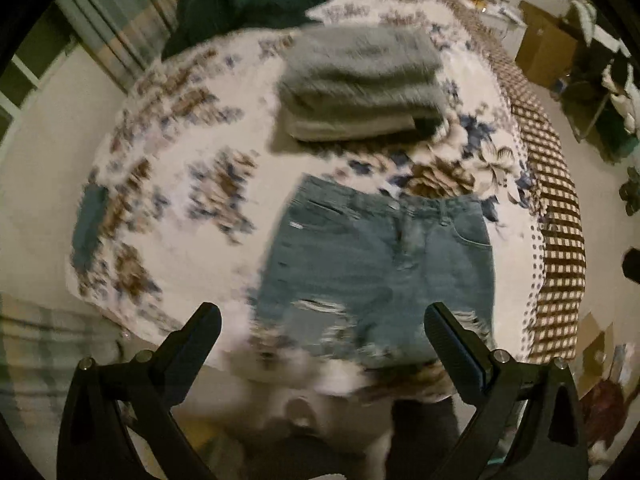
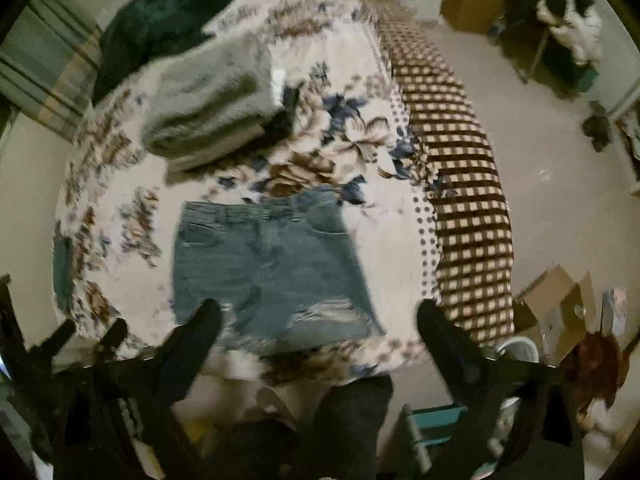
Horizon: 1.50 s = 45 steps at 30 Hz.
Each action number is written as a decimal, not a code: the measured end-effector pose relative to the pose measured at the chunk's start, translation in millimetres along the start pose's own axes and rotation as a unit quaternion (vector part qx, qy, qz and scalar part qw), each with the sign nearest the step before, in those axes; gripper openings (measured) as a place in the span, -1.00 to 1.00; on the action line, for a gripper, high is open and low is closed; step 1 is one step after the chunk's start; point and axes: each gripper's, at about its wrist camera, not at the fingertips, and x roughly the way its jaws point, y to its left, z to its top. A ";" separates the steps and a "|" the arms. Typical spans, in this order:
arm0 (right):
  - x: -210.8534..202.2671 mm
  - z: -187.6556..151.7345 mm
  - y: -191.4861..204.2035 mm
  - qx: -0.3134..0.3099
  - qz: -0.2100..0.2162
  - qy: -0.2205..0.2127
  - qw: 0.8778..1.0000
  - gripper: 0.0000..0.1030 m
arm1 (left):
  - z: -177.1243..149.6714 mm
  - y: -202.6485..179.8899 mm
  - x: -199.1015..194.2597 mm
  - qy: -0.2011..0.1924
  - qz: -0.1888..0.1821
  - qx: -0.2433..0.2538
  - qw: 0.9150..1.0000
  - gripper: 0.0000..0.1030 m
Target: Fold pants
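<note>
Blue denim shorts (image 1: 376,264) with ripped, frayed hems lie flat on a floral bedspread (image 1: 168,184), waistband at the far end. They also show in the right wrist view (image 2: 268,268). My left gripper (image 1: 322,320) is open and empty, held high above the shorts' near hem. My right gripper (image 2: 318,316) is open and empty, also above the near hem. Both views are blurred by motion.
A folded grey stack of clothes (image 1: 360,84) lies beyond the shorts, also in the right wrist view (image 2: 208,100). A dark green bundle (image 1: 248,0) sits at the bed's far end. A brown checked blanket (image 2: 460,184) hangs over the right side. Cardboard boxes (image 2: 556,312) stand on the floor.
</note>
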 end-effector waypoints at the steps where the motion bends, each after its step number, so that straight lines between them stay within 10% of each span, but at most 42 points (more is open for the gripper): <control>1: 17.8 13.7 -9.0 -0.011 0.000 0.009 1.000 0.62 | -1.2 -16.1 15.2 0.004 -0.007 -0.002 1.000 1.00; 11: 177.6 98.7 -94.4 -0.067 -0.013 0.102 0.993 0.63 | -68.6 -197.9 175.5 0.143 -0.078 0.012 0.987 1.00; 17: 250.1 112.3 -64.6 -0.107 0.032 0.139 0.984 0.63 | -91.3 -244.2 227.0 0.154 -0.020 0.031 0.987 0.69; 21: 301.7 113.7 -36.2 -0.129 0.060 0.172 0.975 0.63 | -88.0 -223.3 239.3 0.161 -0.021 -0.016 0.987 0.24; 25: 346.2 112.8 -18.0 -0.119 0.088 0.216 0.965 0.63 | -77.4 -200.9 218.7 0.128 -0.040 -0.045 0.990 -0.84; 27: 359.7 112.4 -11.7 -0.103 0.113 0.230 0.961 0.61 | -72.1 -189.8 211.5 0.122 -0.046 -0.054 0.990 -0.89; 30: 361.8 112.7 -2.5 -0.085 0.143 0.224 0.960 -0.33 | -62.6 -160.3 192.7 0.110 -0.050 -0.069 0.990 -0.90; 33: 349.1 110.0 10.5 -0.090 0.138 0.201 0.966 -0.73 | -48.6 -127.3 168.1 0.091 -0.053 -0.092 0.990 -0.91; 40: 283.7 108.7 41.6 -0.124 0.137 0.154 0.971 -0.87 | -32.3 -40.9 94.3 0.048 -0.066 -0.151 0.985 -0.91; 45: 236.9 103.7 112.6 -0.157 0.151 0.128 0.968 -0.88 | -64.7 7.3 113.7 0.020 -0.064 -0.197 0.978 -0.91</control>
